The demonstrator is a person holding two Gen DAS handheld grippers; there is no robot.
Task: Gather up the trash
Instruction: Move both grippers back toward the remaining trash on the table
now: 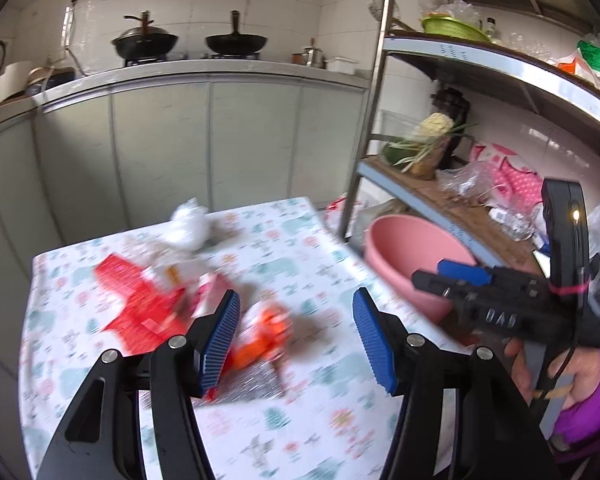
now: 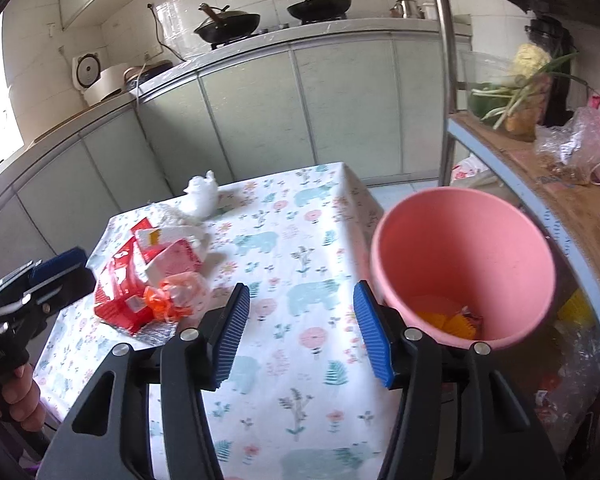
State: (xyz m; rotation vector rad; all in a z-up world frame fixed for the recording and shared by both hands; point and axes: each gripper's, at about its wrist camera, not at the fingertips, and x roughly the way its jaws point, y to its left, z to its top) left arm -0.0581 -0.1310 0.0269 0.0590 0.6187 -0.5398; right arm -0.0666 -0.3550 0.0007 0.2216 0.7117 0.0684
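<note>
A pile of trash lies on the left part of a table with a flowered cloth [image 2: 300, 344]: a red wrapper [image 2: 116, 296], a pink-and-white packet [image 2: 172, 260], an orange-and-clear wrapper [image 2: 180, 294] and a crumpled white tissue [image 2: 202, 196]. A pink bin [image 2: 464, 256] stands at the table's right edge, with orange and yellow trash at its bottom. My left gripper [image 1: 296, 336] is open just above the orange wrapper [image 1: 266, 332], holding nothing. My right gripper [image 2: 298, 334] is open and empty over the bare cloth, left of the bin.
A metal shelf rack [image 2: 540, 184] with vegetables and plastic bags stands right of the bin. Kitchen cabinets and a counter with two woks [image 2: 228, 24] run behind the table. A rice cooker [image 2: 90, 74] sits at the far left of the counter.
</note>
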